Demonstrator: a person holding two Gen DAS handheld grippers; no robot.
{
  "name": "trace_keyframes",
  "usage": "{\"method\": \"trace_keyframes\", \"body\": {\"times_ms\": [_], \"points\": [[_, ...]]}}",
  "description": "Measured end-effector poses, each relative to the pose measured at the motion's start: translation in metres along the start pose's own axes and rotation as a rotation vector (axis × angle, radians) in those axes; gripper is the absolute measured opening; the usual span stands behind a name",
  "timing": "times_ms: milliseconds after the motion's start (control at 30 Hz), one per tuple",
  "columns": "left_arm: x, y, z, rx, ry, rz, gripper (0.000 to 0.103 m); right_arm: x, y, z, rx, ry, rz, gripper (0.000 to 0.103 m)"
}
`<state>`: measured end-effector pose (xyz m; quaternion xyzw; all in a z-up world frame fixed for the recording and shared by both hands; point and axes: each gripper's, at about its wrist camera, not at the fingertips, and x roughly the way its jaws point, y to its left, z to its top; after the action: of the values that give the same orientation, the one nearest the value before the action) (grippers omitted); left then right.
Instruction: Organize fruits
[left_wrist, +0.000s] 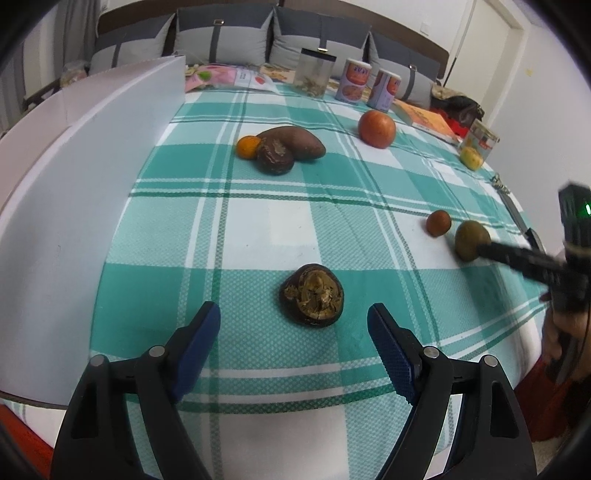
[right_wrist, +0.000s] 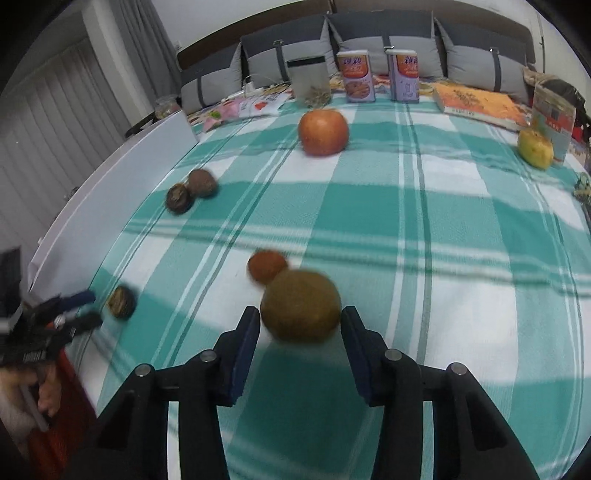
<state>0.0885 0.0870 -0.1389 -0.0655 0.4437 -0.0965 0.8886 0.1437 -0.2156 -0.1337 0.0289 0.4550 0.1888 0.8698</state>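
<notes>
Right gripper (right_wrist: 300, 325) clamped on kiwi (right_wrist: 301, 305) low over checked cloth (right_wrist: 424, 229), beside small red fruit (right_wrist: 266, 266). Left gripper (left_wrist: 293, 321) spread wide, nothing gripped, cracked brown fruit (left_wrist: 313, 294) just ahead.

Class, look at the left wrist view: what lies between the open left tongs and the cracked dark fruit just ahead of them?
Nothing but bare checked tablecloth. In the left wrist view the left tongs stand open, short of the cracked dark fruit, untouched.
</notes>
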Motion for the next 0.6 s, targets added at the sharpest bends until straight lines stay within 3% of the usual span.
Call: {"method": "trace_keyframes", "body": {"times_ms": [167,267,400,533,600], "points": [[0.0,-0.006,0.0,0.013,0.002,-0.008,0.083,-0.007,0.007,-0.029,0.015,0.048,0.01,0.046],[-0.002,-0.007,-0.001,0.023,-0.004,-0.006,0.083,-0.01,0.014,-0.029,-0.004,0.037,-0.023,0.046],[-0.001,-0.006,-0.003,0.011,0.004,-0.003,0.083,-0.02,0.013,0.004,0.033,-0.056,-0.014,0.046],[-0.001,-0.006,-0.003,0.013,0.006,0.0,0.083,0.0,0.016,0.04,-0.005,-0.038,-0.025,0.046],[-0.002,-0.006,-0.003,0.016,0.003,0.001,0.083,0.017,0.015,0.049,-0.021,0.005,-0.004,0.032]]}}
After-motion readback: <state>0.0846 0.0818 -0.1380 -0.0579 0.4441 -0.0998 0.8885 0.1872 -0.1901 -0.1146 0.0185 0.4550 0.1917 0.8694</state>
